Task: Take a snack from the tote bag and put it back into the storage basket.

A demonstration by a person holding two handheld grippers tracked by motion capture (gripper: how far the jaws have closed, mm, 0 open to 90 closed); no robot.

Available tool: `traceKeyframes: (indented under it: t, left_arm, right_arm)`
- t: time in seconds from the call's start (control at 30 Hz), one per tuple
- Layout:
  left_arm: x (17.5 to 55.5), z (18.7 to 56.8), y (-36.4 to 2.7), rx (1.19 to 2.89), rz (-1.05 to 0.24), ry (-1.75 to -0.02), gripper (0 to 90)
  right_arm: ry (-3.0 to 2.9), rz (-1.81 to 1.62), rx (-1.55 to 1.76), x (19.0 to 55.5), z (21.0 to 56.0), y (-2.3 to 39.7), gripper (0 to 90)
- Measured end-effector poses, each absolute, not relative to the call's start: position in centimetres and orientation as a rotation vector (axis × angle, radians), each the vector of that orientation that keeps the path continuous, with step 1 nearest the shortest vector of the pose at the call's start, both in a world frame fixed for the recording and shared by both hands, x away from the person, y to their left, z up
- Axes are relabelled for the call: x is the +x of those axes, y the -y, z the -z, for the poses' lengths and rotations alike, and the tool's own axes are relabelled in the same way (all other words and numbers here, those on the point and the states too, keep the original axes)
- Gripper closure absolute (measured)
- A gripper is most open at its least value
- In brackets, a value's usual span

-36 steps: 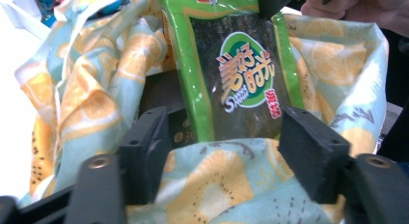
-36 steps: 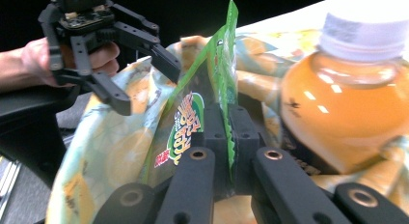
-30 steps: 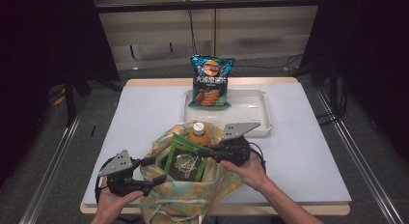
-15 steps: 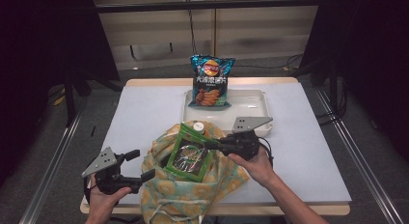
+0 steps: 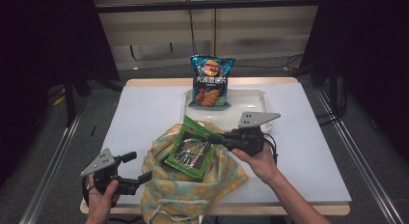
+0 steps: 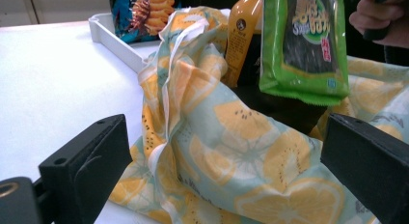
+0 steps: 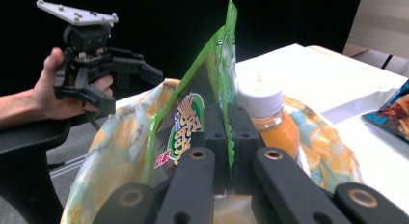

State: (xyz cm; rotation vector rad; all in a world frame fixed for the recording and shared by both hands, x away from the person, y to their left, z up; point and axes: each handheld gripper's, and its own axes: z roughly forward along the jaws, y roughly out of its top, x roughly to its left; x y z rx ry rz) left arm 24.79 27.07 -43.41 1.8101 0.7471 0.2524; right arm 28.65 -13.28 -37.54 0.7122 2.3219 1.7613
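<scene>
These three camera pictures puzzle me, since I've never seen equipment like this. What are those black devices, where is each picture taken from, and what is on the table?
No robot here: a person holds a hand-operated claw in each hand. The high view looks down on the white table. The other two pictures come from cameras riding on each claw, looking along its black jaws.

The right claw is shut on the edge of a green snack packet, held over a fruit-patterned cloth bag. An orange juice bottle stands in the bag. The left claw is open beside the bag, holding nothing; its jaws have just been opening. At the table's far side, a blue chip bag leans in a white tray.
</scene>
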Motion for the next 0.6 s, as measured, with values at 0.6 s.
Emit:
traceKeyframes:
  t: [0.6]
  left_arm:
    - [24.6,43.3,-27.0,1.817,-0.268,-0.723,3.1]
  right_arm:
    - [-2.245,-1.773,0.651,29.0,33.8,14.5,89.2]
